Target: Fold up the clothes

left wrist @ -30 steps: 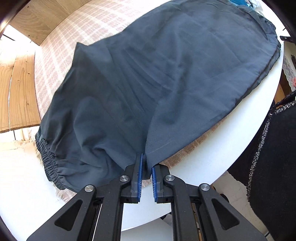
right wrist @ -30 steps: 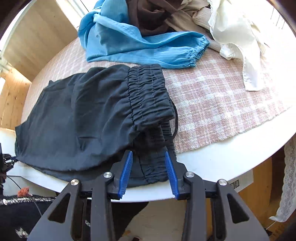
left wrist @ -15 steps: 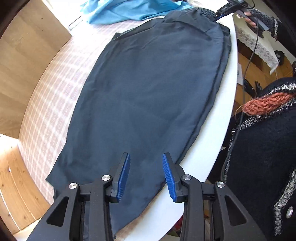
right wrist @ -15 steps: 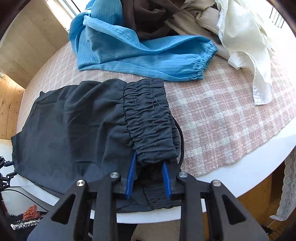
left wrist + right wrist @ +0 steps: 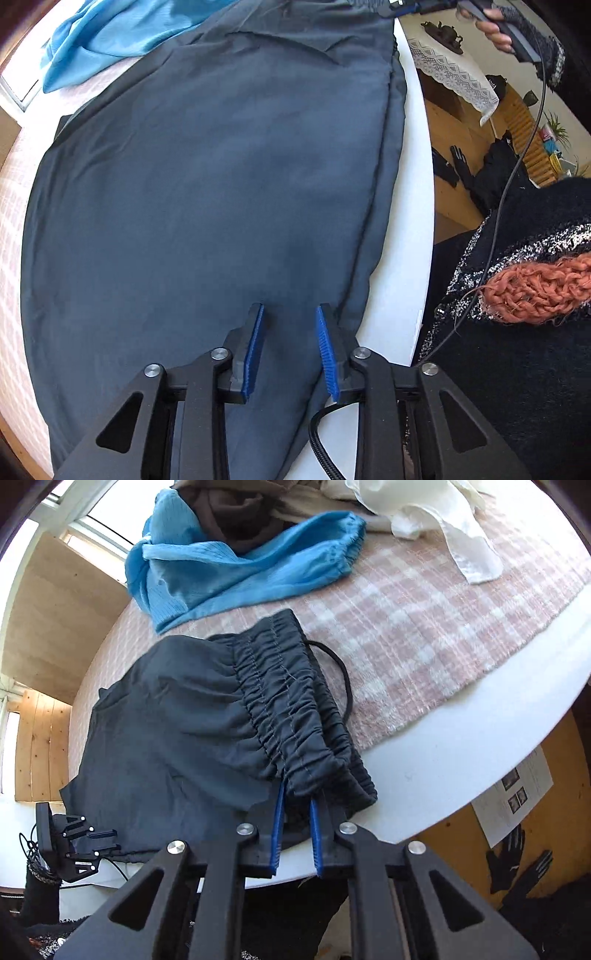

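Dark grey trousers [image 5: 207,192] lie flat, folded lengthwise, on the pink checked cloth of a round white table [image 5: 413,206]. My left gripper [image 5: 290,317] is open and empty, its blue pads just over the trousers near the table's near edge. In the right wrist view my right gripper [image 5: 297,801] is shut on the trousers' gathered elastic waistband [image 5: 295,716] at its near corner. A black drawstring [image 5: 340,672] loops out beside the waistband. The left gripper also shows at the far left of the right wrist view [image 5: 96,843].
A blue garment [image 5: 236,568], a brown one [image 5: 236,520] and a white shirt [image 5: 443,513] are piled at the far side of the table. My dark sweater with an orange cuff [image 5: 535,291] is right of the table. Wooden floor and furniture lie beyond.
My left gripper let go of the trouser hem, opened and moved along the leg. My right gripper closed on the waistband and lifted its corner slightly.
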Available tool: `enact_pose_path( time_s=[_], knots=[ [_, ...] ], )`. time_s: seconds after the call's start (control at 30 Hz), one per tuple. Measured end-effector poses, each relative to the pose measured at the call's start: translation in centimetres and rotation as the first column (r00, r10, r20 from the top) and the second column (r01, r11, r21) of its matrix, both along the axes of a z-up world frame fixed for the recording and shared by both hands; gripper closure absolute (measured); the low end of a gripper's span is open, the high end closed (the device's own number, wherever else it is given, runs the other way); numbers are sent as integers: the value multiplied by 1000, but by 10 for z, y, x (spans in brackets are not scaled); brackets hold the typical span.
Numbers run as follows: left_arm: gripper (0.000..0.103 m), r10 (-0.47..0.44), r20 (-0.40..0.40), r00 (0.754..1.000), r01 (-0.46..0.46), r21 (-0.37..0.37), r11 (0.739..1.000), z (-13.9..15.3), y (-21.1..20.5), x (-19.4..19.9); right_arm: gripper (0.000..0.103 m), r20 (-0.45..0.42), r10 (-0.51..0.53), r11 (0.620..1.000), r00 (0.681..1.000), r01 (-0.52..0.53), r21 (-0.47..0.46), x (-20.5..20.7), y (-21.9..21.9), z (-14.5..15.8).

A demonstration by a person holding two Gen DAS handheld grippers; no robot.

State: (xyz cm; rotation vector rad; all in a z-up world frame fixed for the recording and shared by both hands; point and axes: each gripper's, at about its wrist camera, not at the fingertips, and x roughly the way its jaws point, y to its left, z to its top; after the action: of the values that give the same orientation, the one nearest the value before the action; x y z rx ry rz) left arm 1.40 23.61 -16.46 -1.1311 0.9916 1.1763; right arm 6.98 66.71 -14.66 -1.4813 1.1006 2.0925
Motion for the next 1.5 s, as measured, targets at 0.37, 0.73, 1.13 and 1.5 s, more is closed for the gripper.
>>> enact_pose_path(
  time_s=[0.37, 0.73, 1.13, 1.5],
  knots=[
    [66, -56, -22, 998, 59, 159, 986, 36, 58, 37, 89, 23, 17, 1000, 1000, -17, 7, -7, -3, -3],
    [67, -203, 9, 979, 202, 62, 977, 25, 110, 85, 89, 33, 59, 998, 998, -59, 9, -13, -1, -9],
    [79, -179, 25, 984, 177, 69, 982, 37, 111, 81, 89, 27, 106, 994, 994, -106, 3, -15, 1, -12],
    [77, -209, -32, 977, 210, 23, 977, 26, 115, 91, 89, 29, 119, 993, 992, -119, 0, -18, 2, -13]
  ],
)
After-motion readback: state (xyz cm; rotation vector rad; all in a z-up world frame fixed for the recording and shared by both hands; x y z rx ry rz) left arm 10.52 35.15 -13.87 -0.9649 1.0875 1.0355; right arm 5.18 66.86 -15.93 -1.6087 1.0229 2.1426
